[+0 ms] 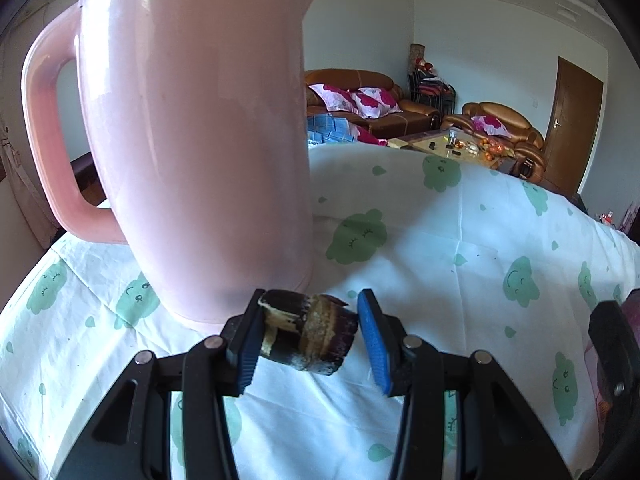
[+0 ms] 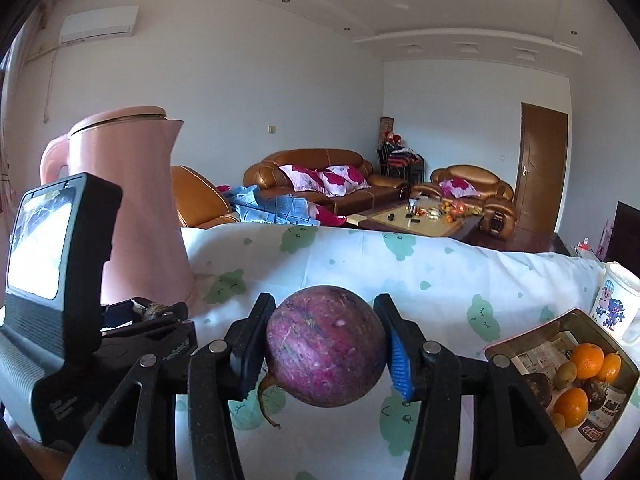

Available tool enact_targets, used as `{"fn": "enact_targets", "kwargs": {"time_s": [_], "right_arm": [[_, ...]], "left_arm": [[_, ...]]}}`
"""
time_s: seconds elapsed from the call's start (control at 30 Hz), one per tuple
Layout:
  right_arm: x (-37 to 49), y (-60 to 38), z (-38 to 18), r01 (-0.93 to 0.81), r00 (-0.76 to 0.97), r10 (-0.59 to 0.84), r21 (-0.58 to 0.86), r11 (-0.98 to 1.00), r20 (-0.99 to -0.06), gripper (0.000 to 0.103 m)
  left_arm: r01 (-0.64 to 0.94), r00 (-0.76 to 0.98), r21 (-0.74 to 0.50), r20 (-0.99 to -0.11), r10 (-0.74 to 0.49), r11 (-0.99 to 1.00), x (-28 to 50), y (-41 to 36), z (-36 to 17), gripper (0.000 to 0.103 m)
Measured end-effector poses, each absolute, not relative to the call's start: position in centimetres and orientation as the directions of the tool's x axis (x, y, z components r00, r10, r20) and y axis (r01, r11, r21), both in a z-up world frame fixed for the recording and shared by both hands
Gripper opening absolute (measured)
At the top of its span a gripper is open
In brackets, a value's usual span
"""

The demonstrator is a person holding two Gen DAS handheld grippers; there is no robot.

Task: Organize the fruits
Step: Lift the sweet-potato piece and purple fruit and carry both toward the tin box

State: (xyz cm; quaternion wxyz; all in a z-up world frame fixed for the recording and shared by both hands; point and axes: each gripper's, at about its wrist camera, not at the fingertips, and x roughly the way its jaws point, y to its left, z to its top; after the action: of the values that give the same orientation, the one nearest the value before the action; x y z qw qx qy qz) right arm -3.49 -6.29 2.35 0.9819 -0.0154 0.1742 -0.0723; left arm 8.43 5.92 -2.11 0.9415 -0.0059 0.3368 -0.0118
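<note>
Right gripper point(image 2: 326, 350) clamped on round purple fruit point(image 2: 325, 346), both pads pressed to its sides, stem hanging below, carried clear above the cloud-print tablecloth point(image 2: 420, 276). Likely headed for the metal tin point(image 2: 588, 316) at lower right, already holding oranges point(image 2: 587, 359), a kiwi and dark round fruits on paper lining. Left gripper point(image 1: 310, 336) with short dark stub, maybe a sugarcane piece point(image 1: 308, 332), between its jaws; near pad touching one end, far pad looks slightly off the other end, so a firm grip cannot be told for sure. Held low over the cloth right in front of the pink kettle point(image 1: 192, 140), probably waiting its turn. Open cloth between fruit and tin, free path rightward. Watch for: tin rim raised, white cartoon mug point(image 2: 616, 300) just behind tin near table's right edge, left gripper body close on left side, kettle near far-left edge.
</note>
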Motion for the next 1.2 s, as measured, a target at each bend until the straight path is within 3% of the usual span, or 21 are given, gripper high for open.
{"fn": "enact_targets", "kwargs": {"time_s": [1.2], "right_arm": [[-5.5,-7.0,1.7,0.102,0.943,-0.103,-0.020,0.995,-0.317,0.053]], "left_arm": [[0.008,0.854,-0.037,-0.520,-0.026,0.999,2.4,6.6,-0.6,0.047]]}}
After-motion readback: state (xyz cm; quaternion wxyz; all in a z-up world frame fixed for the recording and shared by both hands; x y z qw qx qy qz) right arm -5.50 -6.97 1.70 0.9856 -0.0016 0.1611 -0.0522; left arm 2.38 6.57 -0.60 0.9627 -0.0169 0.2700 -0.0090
